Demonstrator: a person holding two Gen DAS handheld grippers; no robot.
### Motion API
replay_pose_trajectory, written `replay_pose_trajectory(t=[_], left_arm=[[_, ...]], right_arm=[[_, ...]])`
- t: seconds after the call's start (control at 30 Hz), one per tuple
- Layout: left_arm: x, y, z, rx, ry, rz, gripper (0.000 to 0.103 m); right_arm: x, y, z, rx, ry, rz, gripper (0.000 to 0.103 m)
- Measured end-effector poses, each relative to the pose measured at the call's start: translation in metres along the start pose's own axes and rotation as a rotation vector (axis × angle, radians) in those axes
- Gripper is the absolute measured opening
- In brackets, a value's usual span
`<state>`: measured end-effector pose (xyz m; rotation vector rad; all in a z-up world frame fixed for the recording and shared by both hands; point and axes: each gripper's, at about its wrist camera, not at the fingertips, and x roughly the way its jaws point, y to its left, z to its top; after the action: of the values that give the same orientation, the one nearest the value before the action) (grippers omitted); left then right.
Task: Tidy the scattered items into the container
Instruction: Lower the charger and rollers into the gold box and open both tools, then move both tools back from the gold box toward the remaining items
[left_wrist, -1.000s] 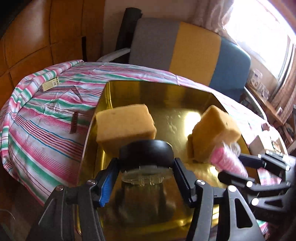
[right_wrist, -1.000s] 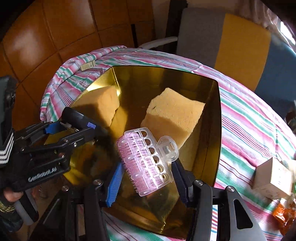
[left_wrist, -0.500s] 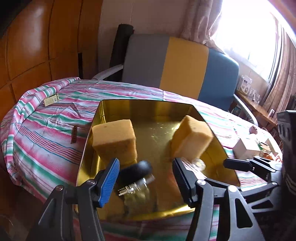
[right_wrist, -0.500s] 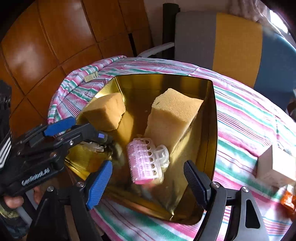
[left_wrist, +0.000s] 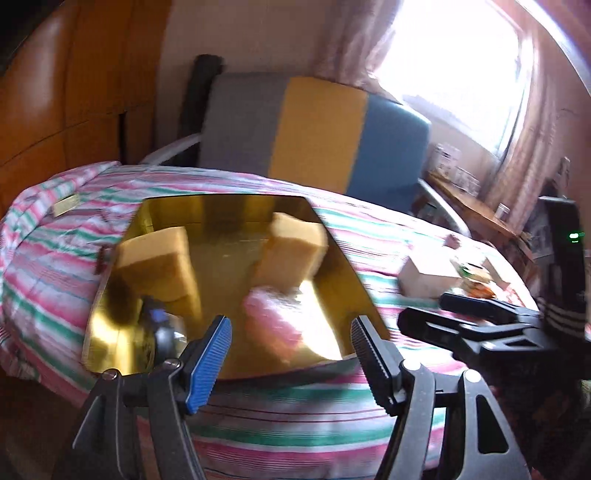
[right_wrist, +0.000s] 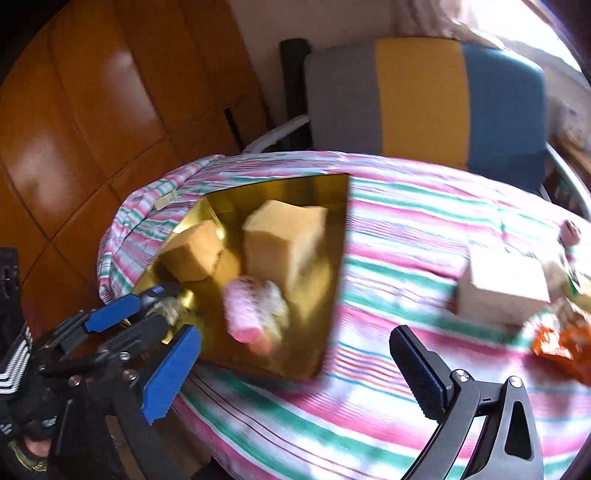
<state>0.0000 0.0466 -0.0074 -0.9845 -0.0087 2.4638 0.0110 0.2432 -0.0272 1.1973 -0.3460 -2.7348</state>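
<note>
Inside gold container (right_wrist: 334, 258): pink ridged roller (right_wrist: 243, 314).

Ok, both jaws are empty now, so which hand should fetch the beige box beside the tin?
Right, probably. The beige box lies on the striped cloth on the right gripper's side of the gold tin, ahead of its open jaws. The left gripper faces the tin's opposite end.

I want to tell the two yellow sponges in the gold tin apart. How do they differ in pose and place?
The left sponge lies low against the tin's left wall; the right sponge stands taller on end, nearer the right wall. The pink hair roller lies just in front of the right sponge, none by the left. Both are yellow foam blocks inside the tin.
</note>
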Motion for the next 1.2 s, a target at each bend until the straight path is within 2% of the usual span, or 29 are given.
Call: replay_pose_trajectory(t=[0.2,0.3,0.57,0.77,1.03,1.13,1.2], left_arm=[[0.010,-0.051,0.000,0.111,0.041,-0.107,0.069],[0.021,-0.081,0.006,0.182,0.060,-0.157,0.069],[0.078,-0.155,0.038,0.313,0.165,-0.247,0.069],[0.124,-0.186,0.069,0.369,0.221,-0.235,0.069],[0.182,-0.200,0.103,0.339,0.275,-0.245,0.069],[0.209,-0.195,0.112,0.277,0.318,-0.268,0.069],[0.229,-0.187,0.118,0.192,0.367,-0.304,0.069]], right_arm=[[-0.026,-0.055,-0.019,0.097,-0.009,-0.035,0.103],[-0.043,-0.087,-0.034,0.137,-0.016,-0.085,0.103],[-0.075,-0.157,-0.075,0.272,-0.020,-0.208,0.103],[-0.082,-0.178,-0.086,0.275,-0.021,-0.248,0.103],[-0.073,-0.185,-0.088,0.261,-0.005,-0.231,0.103],[-0.071,-0.187,-0.088,0.257,-0.001,-0.231,0.103],[-0.070,-0.188,-0.087,0.259,0.002,-0.230,0.103]])
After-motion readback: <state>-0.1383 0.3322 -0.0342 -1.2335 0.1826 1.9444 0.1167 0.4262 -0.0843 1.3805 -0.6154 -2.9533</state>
